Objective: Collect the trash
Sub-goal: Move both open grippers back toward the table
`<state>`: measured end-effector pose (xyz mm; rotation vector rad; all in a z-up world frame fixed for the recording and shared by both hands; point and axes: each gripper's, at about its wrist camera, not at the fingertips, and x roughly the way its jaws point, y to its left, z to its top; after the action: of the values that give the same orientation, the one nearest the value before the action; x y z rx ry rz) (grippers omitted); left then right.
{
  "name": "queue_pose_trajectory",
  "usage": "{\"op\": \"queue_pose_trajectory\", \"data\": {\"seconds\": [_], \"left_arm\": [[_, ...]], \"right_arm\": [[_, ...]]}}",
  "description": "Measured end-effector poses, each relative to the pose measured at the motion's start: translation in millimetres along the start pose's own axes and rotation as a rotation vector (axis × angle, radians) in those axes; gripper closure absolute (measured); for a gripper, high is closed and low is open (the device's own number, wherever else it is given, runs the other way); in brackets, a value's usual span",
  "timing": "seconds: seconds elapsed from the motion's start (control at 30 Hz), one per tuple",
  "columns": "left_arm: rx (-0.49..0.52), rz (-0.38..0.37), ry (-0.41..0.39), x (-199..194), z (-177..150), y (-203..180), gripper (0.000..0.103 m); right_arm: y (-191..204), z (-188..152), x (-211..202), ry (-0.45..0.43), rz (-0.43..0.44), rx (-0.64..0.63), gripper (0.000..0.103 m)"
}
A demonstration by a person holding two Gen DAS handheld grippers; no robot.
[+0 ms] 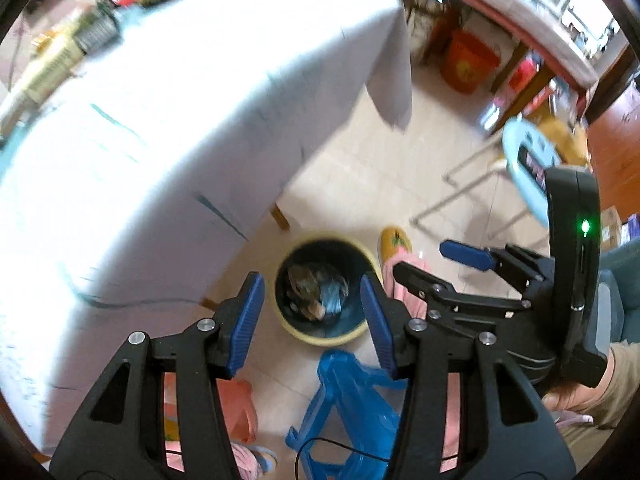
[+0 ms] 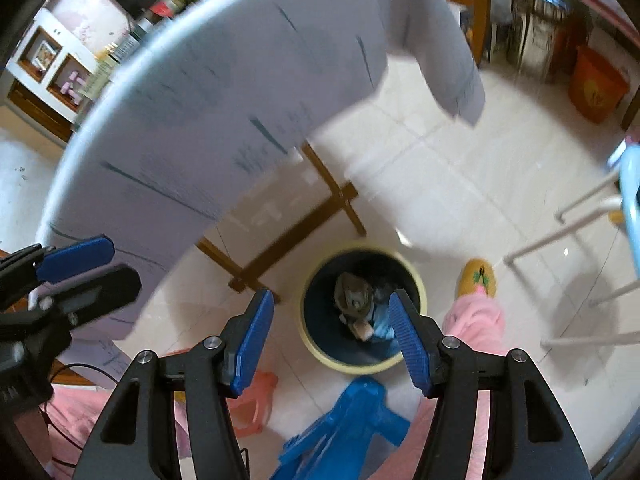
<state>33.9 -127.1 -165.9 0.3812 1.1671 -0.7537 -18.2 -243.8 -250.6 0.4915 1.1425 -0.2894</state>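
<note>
Both tools, left tool (image 1: 312,312) and right tool (image 2: 332,336), hang wide and empty above tiled floor (image 2: 420,184) beside clothed table (image 1: 160,120).

Lived-in home, dining area. Cloth-draped counter (image 1: 192,92) on wooden legs, pale tiled floor (image 2: 420,168), yellow-rimmed waste bin (image 2: 362,364). Slipper (image 2: 478,278) on person's foot, pink pyjama leg (image 2: 476,320). Wall shelves with knick-knacks (image 2: 52,68), red bucket (image 1: 470,62), cluttered sideboard (image 1: 532,12).
</note>
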Motion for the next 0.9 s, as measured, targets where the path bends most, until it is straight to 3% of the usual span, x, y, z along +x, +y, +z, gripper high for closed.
{"op": "queue_pose_trajectory", "data": {"seconds": [0.2,0.33,0.47,0.7,0.9], "left_arm": [[-0.08,0.027,-0.162,-73,27,43,0.056],[-0.18,0.012,-0.257,-117,46,88,0.055],[-0.266,0.057,-0.329,-147,67,139,0.051],[-0.421,0.045,-0.363,-158,98,224,0.051],[-0.495,0.097,-0.328,-133,115,280,0.051]], "right_arm": [[39,39,-55,-0.084,0.015,-0.02,0.042],[70,68,-88,-0.156,0.053,-0.056,0.042],[108,105,-108,-0.2,0.074,-0.131,0.042],[172,185,-111,-0.217,0.156,-0.229,0.042],[219,260,-81,-0.212,0.233,-0.288,0.042]]}}
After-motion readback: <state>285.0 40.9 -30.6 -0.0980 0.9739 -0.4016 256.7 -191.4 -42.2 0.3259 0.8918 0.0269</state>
